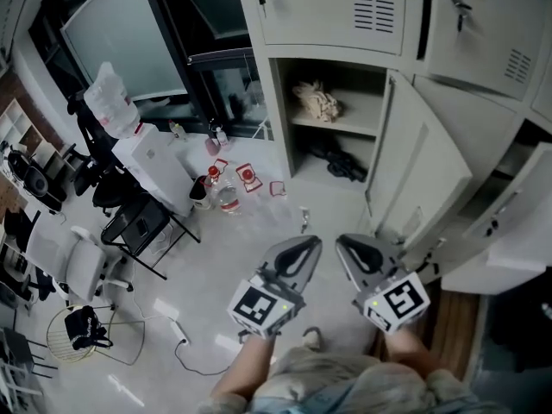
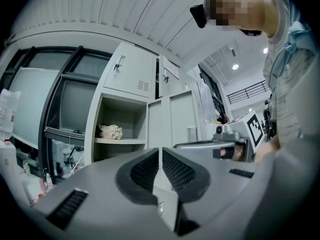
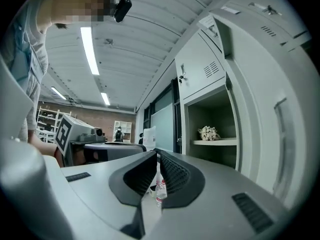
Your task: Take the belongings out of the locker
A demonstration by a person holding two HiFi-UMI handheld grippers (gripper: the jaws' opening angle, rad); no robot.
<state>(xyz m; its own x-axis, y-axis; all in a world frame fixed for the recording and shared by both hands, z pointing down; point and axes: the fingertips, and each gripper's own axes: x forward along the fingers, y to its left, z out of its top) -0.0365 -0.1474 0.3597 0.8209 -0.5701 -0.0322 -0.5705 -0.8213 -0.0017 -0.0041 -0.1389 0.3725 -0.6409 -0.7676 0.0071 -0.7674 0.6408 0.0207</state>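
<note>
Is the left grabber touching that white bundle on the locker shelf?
Apart. The head view shows the left gripper held low, while the white bundle sits far off on the locker shelf, with a wide gap between them.

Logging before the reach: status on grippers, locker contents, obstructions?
Shut and empty: left gripper, right gripper. Both short of the open locker. On the upper shelf a pale bundle, dark item below. Its door swung wide, nothing blocking.

Grey locker (image 1: 414,171), cream bundle (image 1: 317,102), black item (image 1: 343,164).
</note>
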